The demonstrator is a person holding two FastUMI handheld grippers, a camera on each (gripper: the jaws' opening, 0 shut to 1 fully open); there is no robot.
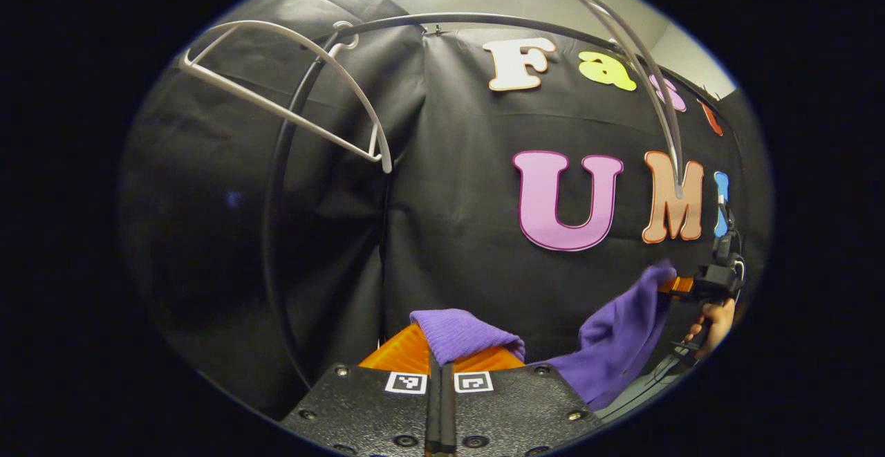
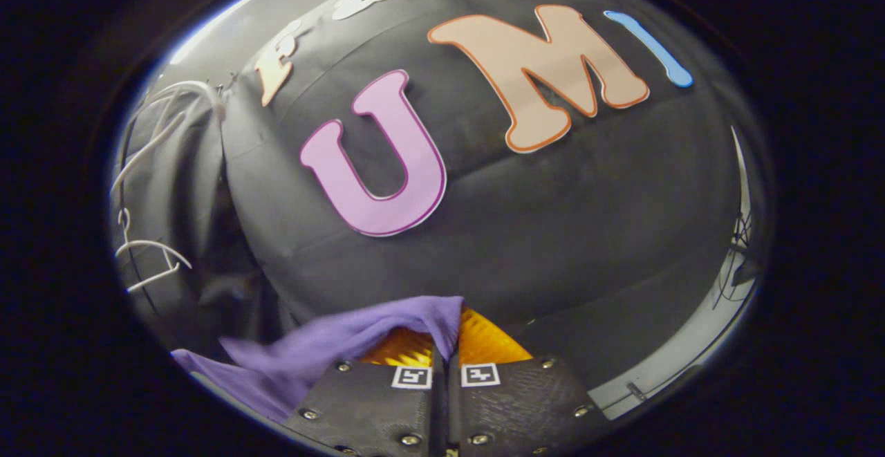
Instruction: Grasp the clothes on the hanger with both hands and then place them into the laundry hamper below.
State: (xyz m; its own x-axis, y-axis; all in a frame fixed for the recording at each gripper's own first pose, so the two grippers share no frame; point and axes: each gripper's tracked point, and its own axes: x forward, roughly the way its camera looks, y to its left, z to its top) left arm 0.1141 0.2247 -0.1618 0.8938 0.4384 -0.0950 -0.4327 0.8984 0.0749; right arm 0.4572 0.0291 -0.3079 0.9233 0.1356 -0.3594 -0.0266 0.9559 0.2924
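A purple garment (image 1: 615,346) hangs stretched between my two grippers. In the left gripper view my left gripper (image 1: 440,364) is shut on one purple fold (image 1: 460,332) at the bottom centre. Farther right, the right gripper (image 1: 681,285), held by a hand (image 1: 712,325), pinches the garment's other end. In the right gripper view my right gripper (image 2: 446,360) is shut on the purple cloth (image 2: 332,346), which trails down to the left. A bare white hanger (image 1: 290,97) hangs on the dark curved rail (image 1: 484,21) at upper left. The hamper is out of sight.
A second pale hanger (image 1: 650,84) hangs at the upper right of the left gripper view. White hangers (image 2: 148,256) show at the left edge of the right gripper view. The rail's dark upright (image 1: 273,236) curves down on the left. A pale floor strip (image 2: 691,353) lies at lower right.
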